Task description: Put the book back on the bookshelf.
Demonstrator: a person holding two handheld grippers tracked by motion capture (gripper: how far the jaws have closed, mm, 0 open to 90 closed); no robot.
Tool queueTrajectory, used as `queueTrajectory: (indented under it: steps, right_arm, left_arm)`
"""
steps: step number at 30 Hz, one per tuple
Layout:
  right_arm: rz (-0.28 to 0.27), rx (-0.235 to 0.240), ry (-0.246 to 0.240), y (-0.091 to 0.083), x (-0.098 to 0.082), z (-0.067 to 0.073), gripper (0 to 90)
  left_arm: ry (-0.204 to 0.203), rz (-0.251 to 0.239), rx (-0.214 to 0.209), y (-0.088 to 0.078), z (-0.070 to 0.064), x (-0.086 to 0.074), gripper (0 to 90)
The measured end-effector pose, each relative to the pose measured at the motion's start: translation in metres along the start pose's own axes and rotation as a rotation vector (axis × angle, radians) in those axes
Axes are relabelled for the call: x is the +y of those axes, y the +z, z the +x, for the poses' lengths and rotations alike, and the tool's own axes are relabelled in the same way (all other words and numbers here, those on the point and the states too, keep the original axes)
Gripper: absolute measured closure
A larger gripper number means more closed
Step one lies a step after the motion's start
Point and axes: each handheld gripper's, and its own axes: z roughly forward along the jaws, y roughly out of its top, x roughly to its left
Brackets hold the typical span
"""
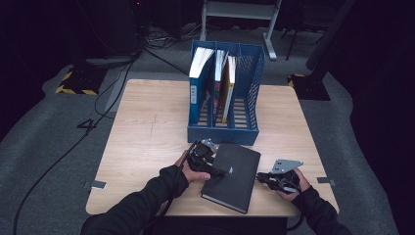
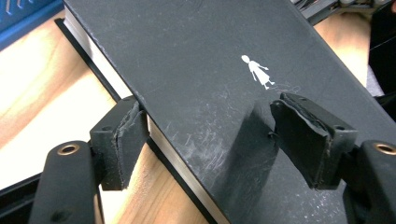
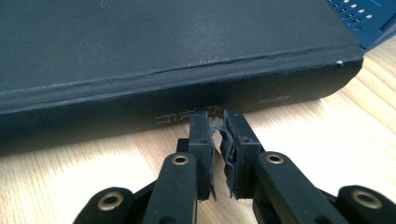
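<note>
A black hardcover book point(image 1: 236, 175) lies flat on the wooden table point(image 1: 147, 132), just in front of a blue file rack point(image 1: 222, 135). My left gripper point(image 1: 218, 170) is at the book's left long side. In the left gripper view, this gripper point(image 2: 212, 133) is open and straddles the page edge of the book point(image 2: 201, 60), one jaw beside the pages and the other over the cover. My right gripper point(image 1: 260, 177) is at the book's right side. Seen in the right gripper view, the right gripper point(image 3: 218, 120) is shut and empty, its tips against the lettered spine point(image 3: 163, 93).
The file rack holds several upright books point(image 1: 218, 83) in its left and middle slots. Its perforated wall point(image 3: 369, 18) stands close behind the black book. Cables run over the grey floor point(image 1: 58, 147) to the left. A desk frame point(image 1: 240, 12) stands beyond the table.
</note>
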Motion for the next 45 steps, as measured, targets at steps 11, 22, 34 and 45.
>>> queueTrajectory:
  steps: [11,22,34,45]
  right_arm:
    - [-0.001,0.001,0.002,0.000,0.000,0.000,82.2]
    - [0.000,-0.002,0.003,0.000,0.000,-0.001,81.9]
    - [-0.008,-0.009,0.001,0.002,0.001,0.000,80.9]
    - [-0.007,-0.011,0.011,0.001,0.003,-0.001,80.0]
  left_arm:
    - [-0.003,-0.057,-0.030,-0.005,0.001,0.000,25.9]
    - [-0.042,-0.122,-0.083,-0.004,0.012,-0.003,27.7]
    - [-0.020,-0.090,-0.244,0.011,0.001,0.006,35.6]
    - [0.032,-0.041,-0.248,0.007,0.003,0.012,36.6]
